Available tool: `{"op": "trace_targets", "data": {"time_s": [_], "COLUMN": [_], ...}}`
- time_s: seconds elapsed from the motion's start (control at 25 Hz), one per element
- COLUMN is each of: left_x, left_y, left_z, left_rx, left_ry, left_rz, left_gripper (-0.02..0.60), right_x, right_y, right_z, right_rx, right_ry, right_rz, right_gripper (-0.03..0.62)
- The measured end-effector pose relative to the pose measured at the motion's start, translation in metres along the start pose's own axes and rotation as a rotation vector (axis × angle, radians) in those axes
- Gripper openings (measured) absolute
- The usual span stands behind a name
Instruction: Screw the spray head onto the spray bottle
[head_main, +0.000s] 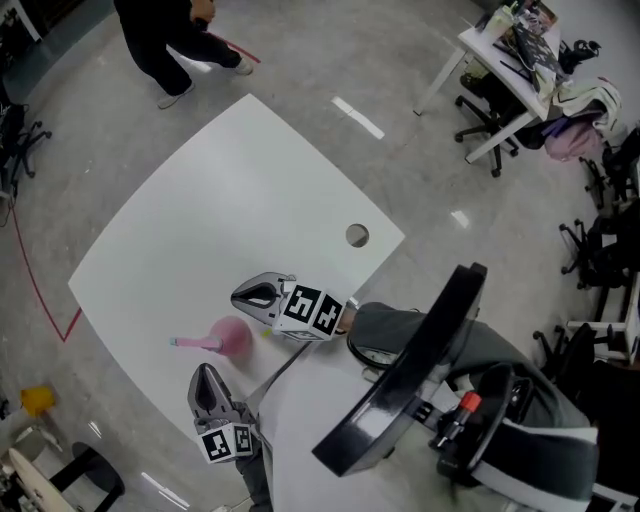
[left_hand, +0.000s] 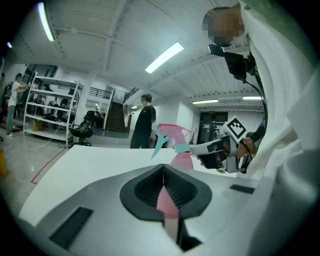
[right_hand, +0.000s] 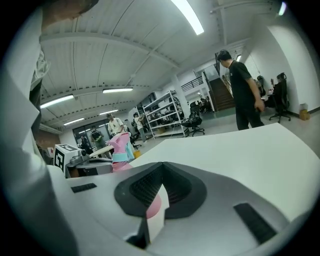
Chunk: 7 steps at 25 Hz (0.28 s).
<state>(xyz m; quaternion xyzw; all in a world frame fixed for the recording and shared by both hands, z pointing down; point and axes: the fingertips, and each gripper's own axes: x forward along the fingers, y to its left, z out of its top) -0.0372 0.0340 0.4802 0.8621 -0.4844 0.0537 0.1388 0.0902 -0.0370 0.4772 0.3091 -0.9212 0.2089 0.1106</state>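
Left gripper and right gripper, jaws together and empty, flank the pink bottle on the table. Unlike the head view, the left gripper view shows the spray head with its teal trigger, ahead of the jaws.

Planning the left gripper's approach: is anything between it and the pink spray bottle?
Nothing visible does. The left gripper, jaws shut, faces the spray bottle with only white table between them. The right gripper sits on the bottle's other side, not in between.
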Motion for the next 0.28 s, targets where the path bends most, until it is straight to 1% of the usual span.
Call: {"op": "trace_targets", "data": {"time_s": [0.28], "left_x": [-0.0013], "left_y": [0.0067], "left_z": [-0.0074], "left_rx": [-0.018], "left_ry": [0.007], "left_rz": [0.018], "left_gripper": [0.008], "right_x": [0.0076], "right_y": [0.0002], "right_z": [-0.0041], "right_rx": [-0.010], "right_ry": [0.021], "right_rz": [0.013], "right_gripper": [-0.005]}}
